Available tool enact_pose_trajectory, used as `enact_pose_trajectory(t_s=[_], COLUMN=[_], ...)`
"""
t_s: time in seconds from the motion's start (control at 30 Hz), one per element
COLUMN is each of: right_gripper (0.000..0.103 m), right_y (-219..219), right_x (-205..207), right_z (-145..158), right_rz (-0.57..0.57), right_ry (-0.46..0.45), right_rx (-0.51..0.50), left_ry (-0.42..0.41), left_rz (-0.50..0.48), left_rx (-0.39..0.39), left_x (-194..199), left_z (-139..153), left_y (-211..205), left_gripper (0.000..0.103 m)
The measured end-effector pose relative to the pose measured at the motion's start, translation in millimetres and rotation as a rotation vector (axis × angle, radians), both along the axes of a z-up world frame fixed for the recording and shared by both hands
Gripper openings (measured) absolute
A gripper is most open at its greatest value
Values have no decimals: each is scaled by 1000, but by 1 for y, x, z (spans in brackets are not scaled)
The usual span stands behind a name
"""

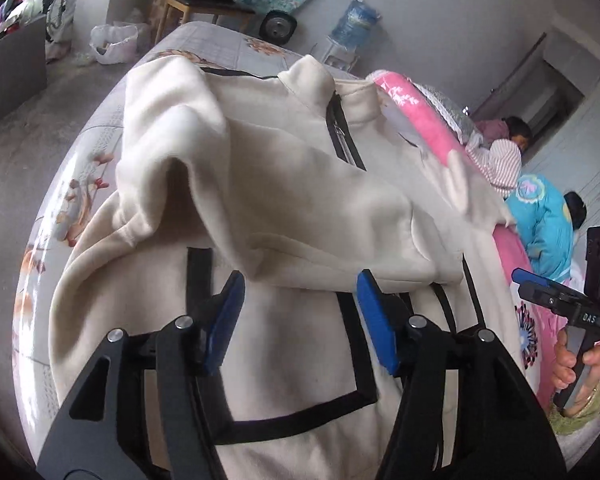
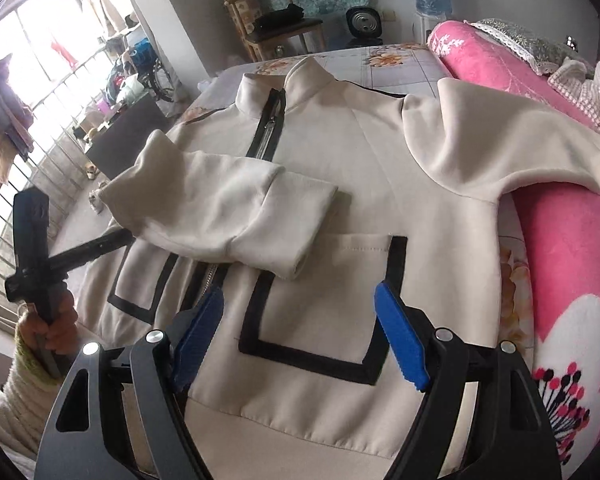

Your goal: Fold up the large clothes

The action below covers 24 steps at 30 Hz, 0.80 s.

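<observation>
Both grippers stand open and empty — left gripper (image 1: 300,312) just under the folded sleeve (image 2: 228,216), right gripper (image 2: 300,332) over the cream jacket (image 2: 340,168) spread ahead on the floral bed (image 1: 80,184) — pink blanket (image 2: 560,248) to its right.

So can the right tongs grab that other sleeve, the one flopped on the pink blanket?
Probably yes. The right tongs are open and empty, and the cream jacket's unfolded sleeve lies in plain sight on the pink flowered blanket, with nothing on top of it.
</observation>
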State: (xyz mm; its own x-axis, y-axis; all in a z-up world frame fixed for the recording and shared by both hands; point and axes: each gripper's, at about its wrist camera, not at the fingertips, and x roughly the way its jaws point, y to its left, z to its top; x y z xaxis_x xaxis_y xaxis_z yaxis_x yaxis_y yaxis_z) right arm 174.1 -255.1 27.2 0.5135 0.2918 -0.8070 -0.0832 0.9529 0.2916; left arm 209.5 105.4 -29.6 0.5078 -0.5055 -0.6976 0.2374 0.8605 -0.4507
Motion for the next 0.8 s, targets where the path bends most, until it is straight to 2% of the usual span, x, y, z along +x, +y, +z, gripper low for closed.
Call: enact_pose_trajectory(t_s=[0.17,0.23,0.3,0.4,0.47,0.53,0.6,0.63,0.7,0.77,0.8], right_gripper=[74,66,57,48,43,32,16,12,7,7,6], right_y=[-8,-9,-10,-7,-3,4,18,24,31,35,35], right_x=[49,63,74,88,92,95,98,100,106,115,117], right_z=[-30,-46,-58,-73,-73,-72,-72,-69,-62,-37,-21], right_rz=[-29,-50,-70,-98,-96,-71,-48,-33,-26,-29,-29], right_ry=[147,193,222,261,251,256,251,235,204,123,74], right_rx=[227,289,310,267,240,226,150,98,57,28,33], left_ry=[28,39,32,-7,-37,-58,-54,-46,-36,-25,-19], left_rz=[110,118,126,148,182,222,265,283,311,329,342], left_rx=[4,-5,21,69,104,127,137,126,88,74,77], left_x=[0,0,0,-1,0,3,8,12,15,16,16], left_z=[-9,-18,-22,-21,-19,-18,-20,-22,-24,-25,-26], left_y=[12,12,12,12,13,18,26,31,40,47,48], left_gripper=[54,53,48,44,41,38,34,31,23,23,18])
